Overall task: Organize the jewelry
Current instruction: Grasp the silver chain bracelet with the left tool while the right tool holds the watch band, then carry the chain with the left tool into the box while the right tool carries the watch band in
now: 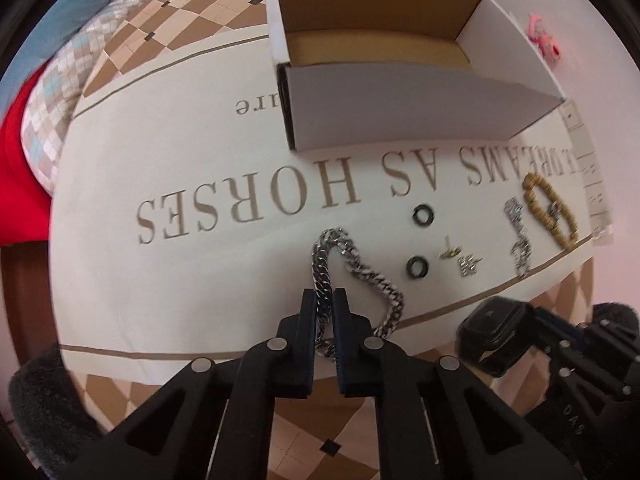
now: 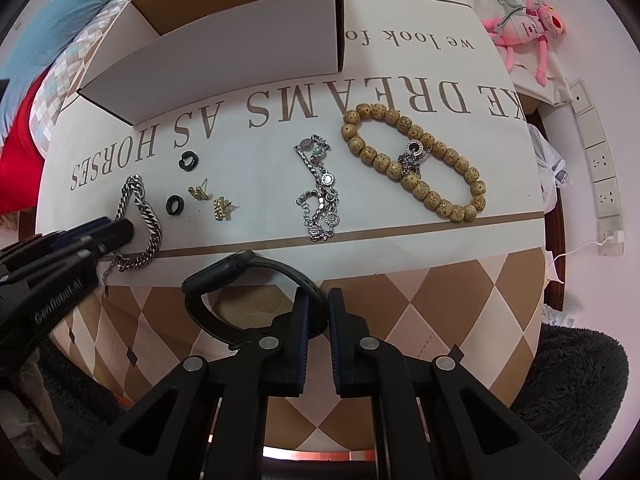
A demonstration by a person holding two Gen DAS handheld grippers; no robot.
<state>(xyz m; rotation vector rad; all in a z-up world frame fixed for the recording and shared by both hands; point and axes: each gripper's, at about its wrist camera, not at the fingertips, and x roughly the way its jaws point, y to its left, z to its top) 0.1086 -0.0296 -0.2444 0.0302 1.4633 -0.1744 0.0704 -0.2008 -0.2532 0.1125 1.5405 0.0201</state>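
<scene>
A chunky silver chain (image 1: 356, 268) lies on the printed cloth, and my left gripper (image 1: 323, 300) is shut on one strand of it. In the right wrist view that chain (image 2: 138, 216) sits at the left under the left gripper (image 2: 120, 232). My right gripper (image 2: 317, 300) is shut on the strap of a black smartwatch (image 2: 224, 276), which shows in the left wrist view as the smartwatch (image 1: 492, 332). Two black rings (image 2: 182, 182), gold earrings (image 2: 210, 198), a thin crystal bracelet (image 2: 320, 188) and a wooden bead bracelet (image 2: 416, 160) lie between. An open white box (image 1: 384, 84) stands behind.
The round table's cloth (image 1: 160, 280) has brown lettering and a diamond-pattern border. A pink plush toy (image 2: 528, 28) lies at the far right, wall sockets (image 2: 600, 160) beyond the edge. Red and blue fabric (image 1: 24, 160) sits at the left, a dark fluffy rug (image 2: 580, 380) below the table.
</scene>
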